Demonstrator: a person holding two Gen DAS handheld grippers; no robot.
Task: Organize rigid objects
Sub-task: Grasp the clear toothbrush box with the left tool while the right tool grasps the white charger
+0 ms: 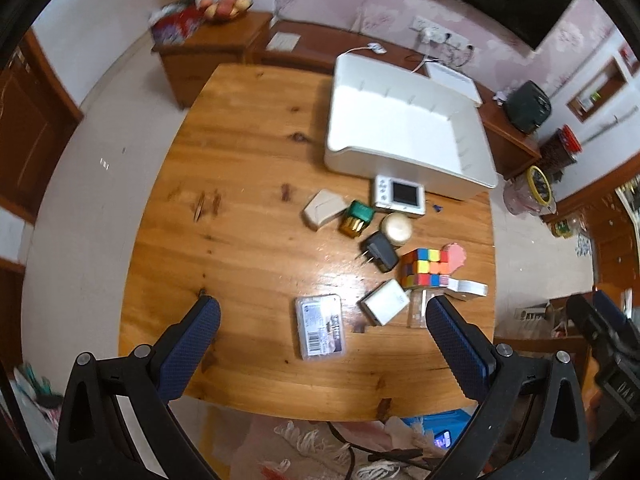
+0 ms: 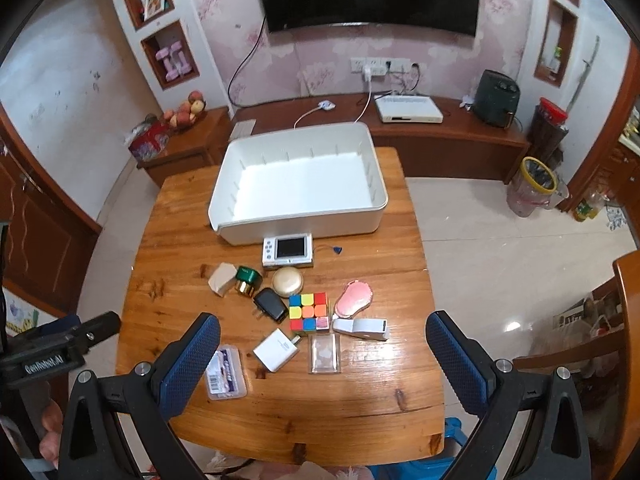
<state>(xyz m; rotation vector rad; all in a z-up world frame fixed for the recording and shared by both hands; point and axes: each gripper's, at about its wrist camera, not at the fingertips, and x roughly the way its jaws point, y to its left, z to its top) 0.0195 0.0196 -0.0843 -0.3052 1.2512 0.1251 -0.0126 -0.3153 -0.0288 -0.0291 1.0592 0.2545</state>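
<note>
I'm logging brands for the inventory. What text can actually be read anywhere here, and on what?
"GenRobot.AI": on the body of the left hand-held gripper, seen from the right wrist.
Clear plastic case: barcode label and print, too blurred to read.
White charger: faint print, too small to read.
Nothing else is legible.

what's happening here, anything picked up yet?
Nothing yet. A person holds the left gripper and right gripper open above the near edge of the wooden table, neither touching anything. The white bin at the far side looks empty. The small items, including the puzzle cube, black charger and white adapter, all lie loose in front of it.
</note>
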